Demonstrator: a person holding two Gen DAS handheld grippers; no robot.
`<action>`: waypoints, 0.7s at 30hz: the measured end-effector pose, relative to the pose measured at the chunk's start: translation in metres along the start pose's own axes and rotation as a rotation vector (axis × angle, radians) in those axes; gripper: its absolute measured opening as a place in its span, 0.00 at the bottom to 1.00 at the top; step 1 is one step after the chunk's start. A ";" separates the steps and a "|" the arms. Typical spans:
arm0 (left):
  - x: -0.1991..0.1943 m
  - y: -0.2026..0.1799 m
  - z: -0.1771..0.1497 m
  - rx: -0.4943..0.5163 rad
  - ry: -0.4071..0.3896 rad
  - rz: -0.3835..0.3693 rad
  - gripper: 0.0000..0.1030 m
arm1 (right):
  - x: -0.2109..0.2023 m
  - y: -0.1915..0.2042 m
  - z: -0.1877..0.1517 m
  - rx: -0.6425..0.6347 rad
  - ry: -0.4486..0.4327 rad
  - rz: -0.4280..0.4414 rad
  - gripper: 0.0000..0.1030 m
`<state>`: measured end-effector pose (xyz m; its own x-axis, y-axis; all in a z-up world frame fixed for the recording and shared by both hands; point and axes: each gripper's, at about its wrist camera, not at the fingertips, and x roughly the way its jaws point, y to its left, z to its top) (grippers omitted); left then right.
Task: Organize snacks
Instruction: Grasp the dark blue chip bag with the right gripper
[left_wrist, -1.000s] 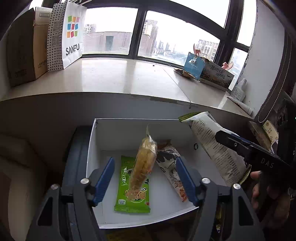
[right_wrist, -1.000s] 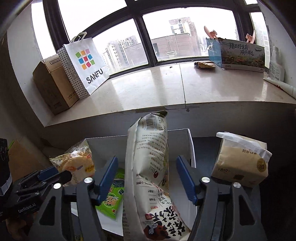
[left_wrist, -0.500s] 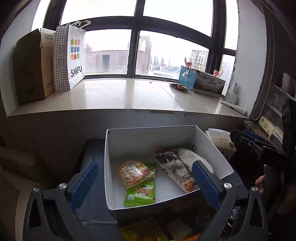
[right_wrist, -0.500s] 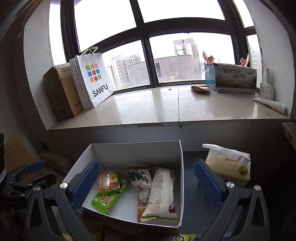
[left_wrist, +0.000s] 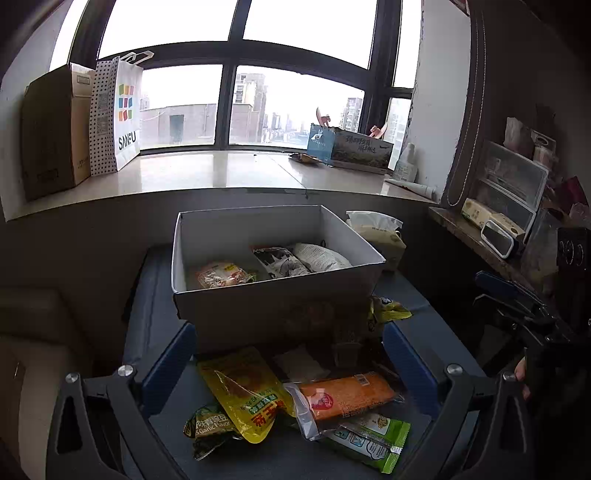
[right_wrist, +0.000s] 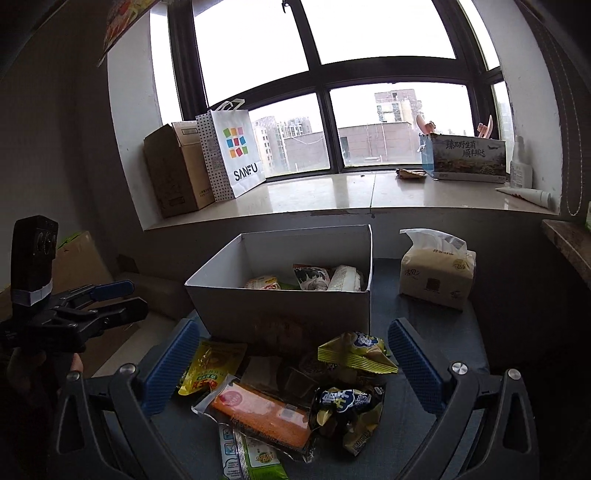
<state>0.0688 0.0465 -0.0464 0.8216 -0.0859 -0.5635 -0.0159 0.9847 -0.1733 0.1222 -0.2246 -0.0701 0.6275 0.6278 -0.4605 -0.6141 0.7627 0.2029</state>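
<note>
Hovering over the dark surface (left_wrist: 424, 317), your left gripper (left_wrist: 288, 365) has its jaws spread wide with nothing between them; the right gripper (right_wrist: 291, 360) likewise hangs with jaws apart.

From left to right in the left wrist view: a glossy yellow pouch (left_wrist: 245, 393) lies with its long axis running from 11 to 5 o'clock. Beside it, touching, the orange bar in clear crinkled film (left_wrist: 343, 398) lies lengthwise from 8 to 2 o'clock. A flat green packet (left_wrist: 373, 439) sits under it.

At 12 o'clock stands the white cardboard box (left_wrist: 280, 299), rectangular and open-topped, with several packets inside.
</note>
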 end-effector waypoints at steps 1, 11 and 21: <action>-0.001 0.000 -0.007 -0.021 0.009 -0.019 1.00 | -0.005 -0.003 -0.012 0.024 0.002 -0.012 1.00; -0.008 -0.010 -0.038 -0.016 0.072 -0.061 1.00 | 0.007 -0.038 -0.067 0.138 0.163 -0.050 1.00; -0.002 -0.024 -0.043 0.065 0.117 -0.073 1.00 | 0.097 -0.052 -0.068 0.166 0.347 -0.038 1.00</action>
<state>0.0426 0.0160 -0.0756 0.7470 -0.1708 -0.6425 0.0816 0.9827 -0.1664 0.1823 -0.2143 -0.1842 0.4313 0.5303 -0.7299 -0.4902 0.8169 0.3039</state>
